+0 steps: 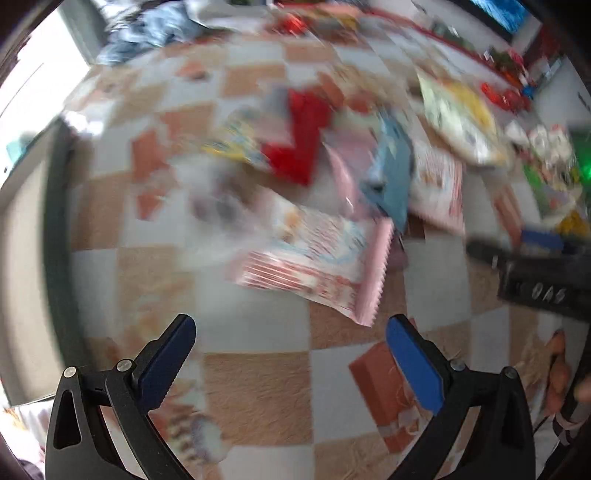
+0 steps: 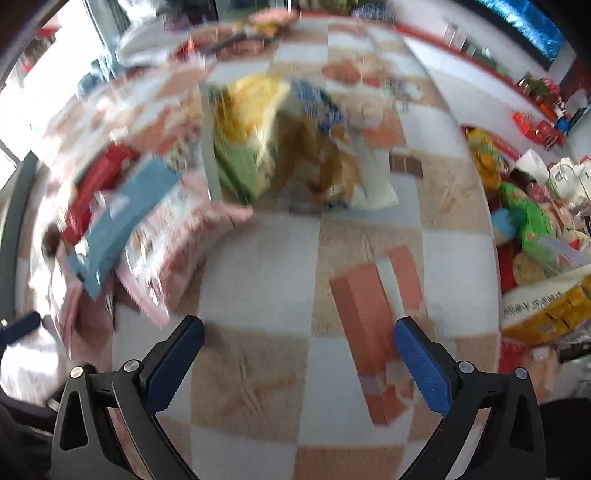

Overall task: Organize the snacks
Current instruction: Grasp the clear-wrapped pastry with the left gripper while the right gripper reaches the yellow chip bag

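Both views are motion-blurred. Snack packets lie in a loose pile on a checkered cloth [image 1: 258, 391]. In the left wrist view a pink-and-white striped packet [image 1: 317, 266] lies just ahead of my open, empty left gripper [image 1: 290, 328]; behind it are a red packet [image 1: 303, 136], a blue packet [image 1: 391, 177] and a yellow-and-white bag [image 1: 461, 118]. In the right wrist view my right gripper [image 2: 299, 328] is open and empty over the cloth [image 2: 258, 266]. A blue packet [image 2: 125, 214] and pink packets [image 2: 173, 251] lie to its left, a yellow-green bag [image 2: 247, 136] ahead.
An orange-brown box pattern or box [image 2: 365, 306] lies by the right gripper's right finger. More snacks and bags [image 2: 532, 221] crowd the right side. The right gripper's body [image 1: 535, 273] shows at the left view's right edge. Crumpled blue cloth [image 1: 147, 33] lies far left.
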A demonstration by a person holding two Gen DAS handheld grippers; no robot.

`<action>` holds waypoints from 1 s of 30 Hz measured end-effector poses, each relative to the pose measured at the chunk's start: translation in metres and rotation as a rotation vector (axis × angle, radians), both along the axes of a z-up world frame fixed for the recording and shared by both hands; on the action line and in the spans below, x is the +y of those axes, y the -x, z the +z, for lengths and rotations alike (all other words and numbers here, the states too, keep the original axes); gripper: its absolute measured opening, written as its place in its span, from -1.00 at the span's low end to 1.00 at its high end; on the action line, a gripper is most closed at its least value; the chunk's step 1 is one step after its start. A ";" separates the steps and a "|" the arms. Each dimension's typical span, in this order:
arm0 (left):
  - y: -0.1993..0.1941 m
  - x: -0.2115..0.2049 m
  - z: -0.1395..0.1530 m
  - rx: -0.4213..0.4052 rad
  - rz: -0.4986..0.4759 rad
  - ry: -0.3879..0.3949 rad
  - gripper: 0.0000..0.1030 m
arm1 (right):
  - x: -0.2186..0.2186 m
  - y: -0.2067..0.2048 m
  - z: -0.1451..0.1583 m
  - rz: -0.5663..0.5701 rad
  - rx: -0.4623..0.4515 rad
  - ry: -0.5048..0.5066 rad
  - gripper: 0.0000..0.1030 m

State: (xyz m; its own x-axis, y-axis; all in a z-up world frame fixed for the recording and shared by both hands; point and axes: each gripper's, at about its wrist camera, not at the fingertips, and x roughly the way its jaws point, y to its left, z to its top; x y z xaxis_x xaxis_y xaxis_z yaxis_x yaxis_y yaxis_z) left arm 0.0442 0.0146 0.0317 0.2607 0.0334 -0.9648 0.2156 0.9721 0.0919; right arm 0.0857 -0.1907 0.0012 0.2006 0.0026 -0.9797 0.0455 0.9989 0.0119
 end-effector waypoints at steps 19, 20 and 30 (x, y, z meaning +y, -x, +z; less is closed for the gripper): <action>-0.047 0.026 0.071 -0.105 -0.030 0.114 0.93 | -0.006 0.034 0.203 -0.080 -0.362 -0.032 1.00; -0.050 0.024 0.067 -0.087 -0.048 0.106 0.93 | -0.005 0.033 0.207 -0.119 -0.368 -0.066 1.00; -0.076 0.033 0.038 0.021 -0.018 0.150 0.91 | -0.004 0.000 0.160 -0.166 -0.228 0.040 1.00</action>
